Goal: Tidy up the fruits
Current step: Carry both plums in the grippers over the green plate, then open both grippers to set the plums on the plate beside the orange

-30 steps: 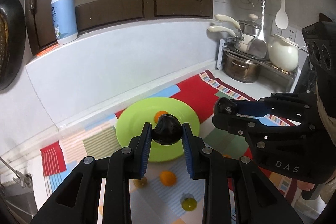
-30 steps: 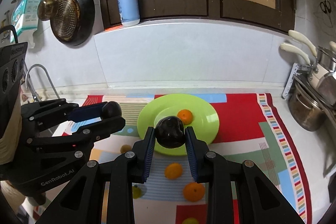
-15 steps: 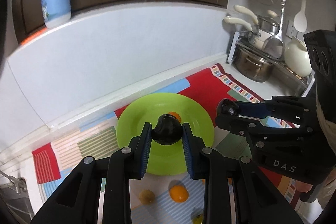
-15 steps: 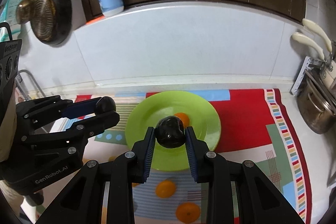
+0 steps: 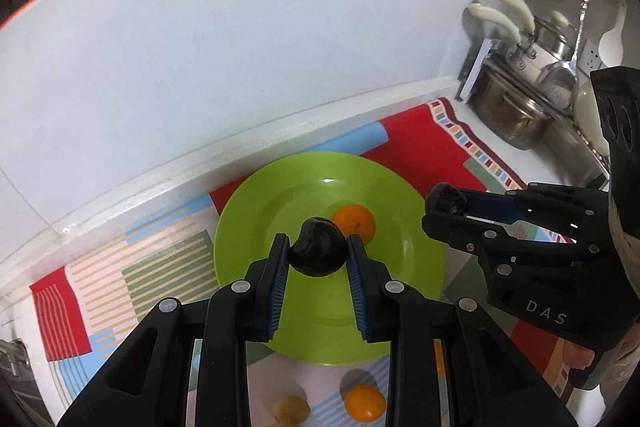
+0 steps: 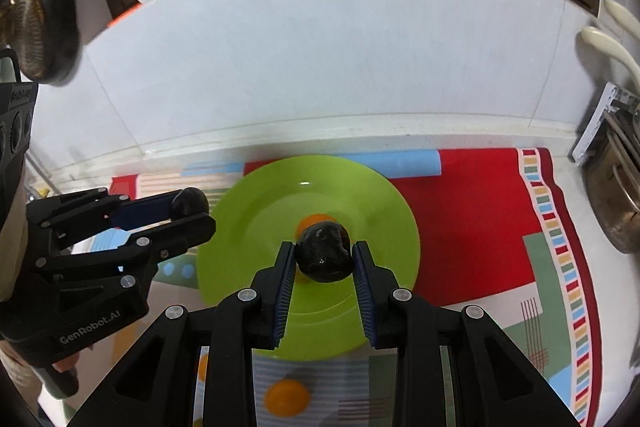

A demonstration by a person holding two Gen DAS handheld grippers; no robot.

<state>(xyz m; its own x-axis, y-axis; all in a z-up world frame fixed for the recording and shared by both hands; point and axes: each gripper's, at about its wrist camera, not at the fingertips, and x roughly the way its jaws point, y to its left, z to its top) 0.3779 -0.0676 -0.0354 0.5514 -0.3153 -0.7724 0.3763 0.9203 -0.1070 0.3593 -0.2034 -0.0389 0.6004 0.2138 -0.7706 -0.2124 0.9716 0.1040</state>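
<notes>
My left gripper point(image 5: 318, 251) is shut on a dark round fruit point(image 5: 318, 254) and holds it over the green plate point(image 5: 256, 211). My right gripper point(image 6: 325, 255) is shut on a second dark fruit point(image 6: 325, 257) over the same plate point(image 6: 240, 227). An orange point(image 5: 356, 223) lies on the plate; in the right wrist view it point(image 6: 314, 219) is mostly hidden behind my fruit. Each gripper shows in the other's view: the right one point(image 5: 446, 205) at the plate's right edge, the left one point(image 6: 192, 207) at its left edge.
Loose fruits lie on the patterned mat point(image 6: 480, 227) in front of the plate: an orange point(image 5: 365, 403), a brownish fruit point(image 5: 291, 409), another orange point(image 6: 288, 397). A rack of pots point(image 5: 508, 123) stands at the right. A white tiled wall point(image 5: 240, 67) rises behind the plate.
Both grippers, each still holding its dark fruit, have moved forward and down toward the green plate, which now looks larger and closer.
</notes>
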